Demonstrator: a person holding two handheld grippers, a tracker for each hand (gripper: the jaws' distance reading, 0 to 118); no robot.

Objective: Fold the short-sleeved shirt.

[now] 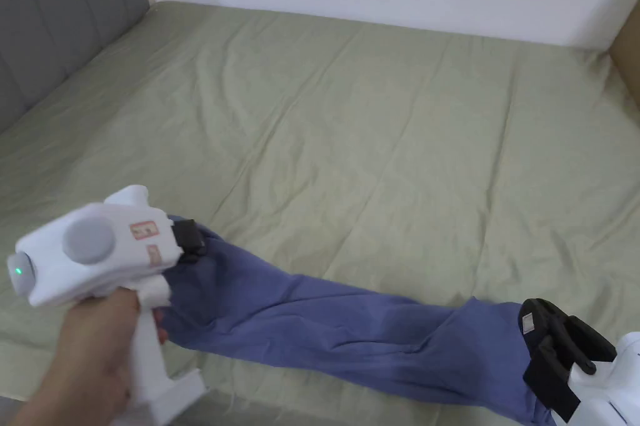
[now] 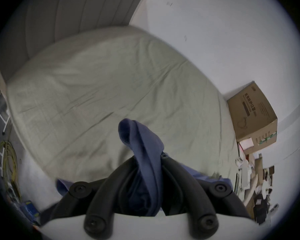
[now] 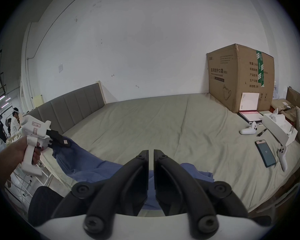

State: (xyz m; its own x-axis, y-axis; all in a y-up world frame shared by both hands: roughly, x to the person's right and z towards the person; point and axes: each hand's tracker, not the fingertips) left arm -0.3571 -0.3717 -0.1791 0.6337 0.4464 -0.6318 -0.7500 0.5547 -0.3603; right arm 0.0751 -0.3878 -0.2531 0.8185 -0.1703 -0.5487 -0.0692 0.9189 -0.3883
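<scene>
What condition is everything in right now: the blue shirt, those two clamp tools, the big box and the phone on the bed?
Blue shirt: bunched into a long band, stretched between the two tools, unfolded.
Left gripper: shut on the shirt's end, cloth bulging past its tips.
Right gripper: jaws nearly together, a slim gap at the tips; grip on cloth unclear.
Cardboard box: closed, taped, upright.
Phone: lying flat, screen up.
Bed sheet: spread, creased.

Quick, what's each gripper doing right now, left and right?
Left gripper: shut on the blue shirt.
Right gripper: nearly closed; whether it grips the shirt cannot be told.
</scene>
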